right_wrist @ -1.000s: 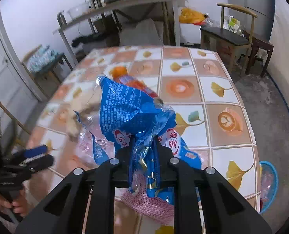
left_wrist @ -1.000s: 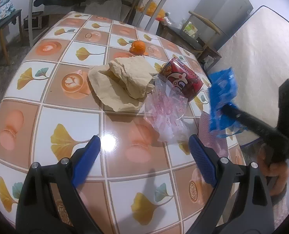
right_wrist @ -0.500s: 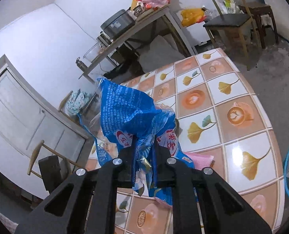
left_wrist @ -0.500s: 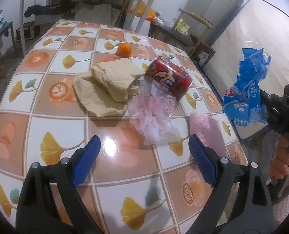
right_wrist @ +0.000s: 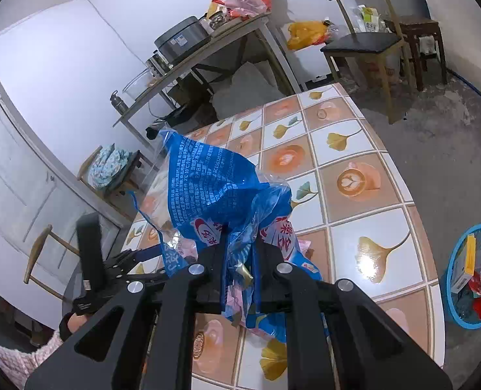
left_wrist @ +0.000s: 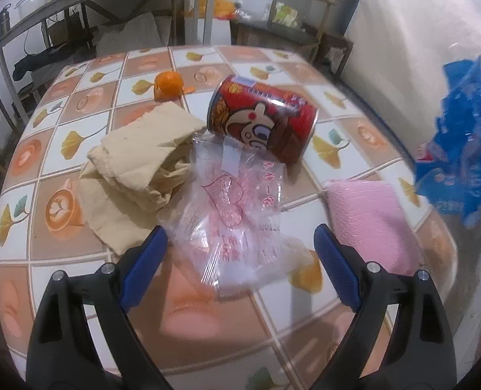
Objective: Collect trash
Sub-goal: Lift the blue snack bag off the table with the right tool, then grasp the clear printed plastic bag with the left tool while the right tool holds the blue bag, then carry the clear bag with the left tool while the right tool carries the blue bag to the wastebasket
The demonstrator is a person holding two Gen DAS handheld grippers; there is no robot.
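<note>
A: What has the right gripper (right_wrist: pixel 240 260) got?

B: Its jaws are pressed tight on a crumpled blue plastic wrapper with white print (right_wrist: pixel 214 188), held up in the air above the edge of the tiled worktop with leaf and coffee-cup pictures (right_wrist: pixel 363 162).

A: And the left gripper (left_wrist: pixel 240 253)?

B: Its blue-padded jaws are spread wide and hold nothing. They hang over a clear plastic bag with pink print (left_wrist: pixel 237 201) lying flat on the worktop.

A: What else lies there?

B: A red round tin with a cartoon face (left_wrist: pixel 263 117) on its side, touching the bag's far edge; a crumpled beige cloth (left_wrist: pixel 136 165) just beside it; a folded pink cloth (left_wrist: pixel 370 217) near the edge; an orange fruit (left_wrist: pixel 167 84) farther back.

A: Any bin?

B: A blue round basket (right_wrist: pixel 451 266) on the floor beside the worktop, with scraps in it.
</note>
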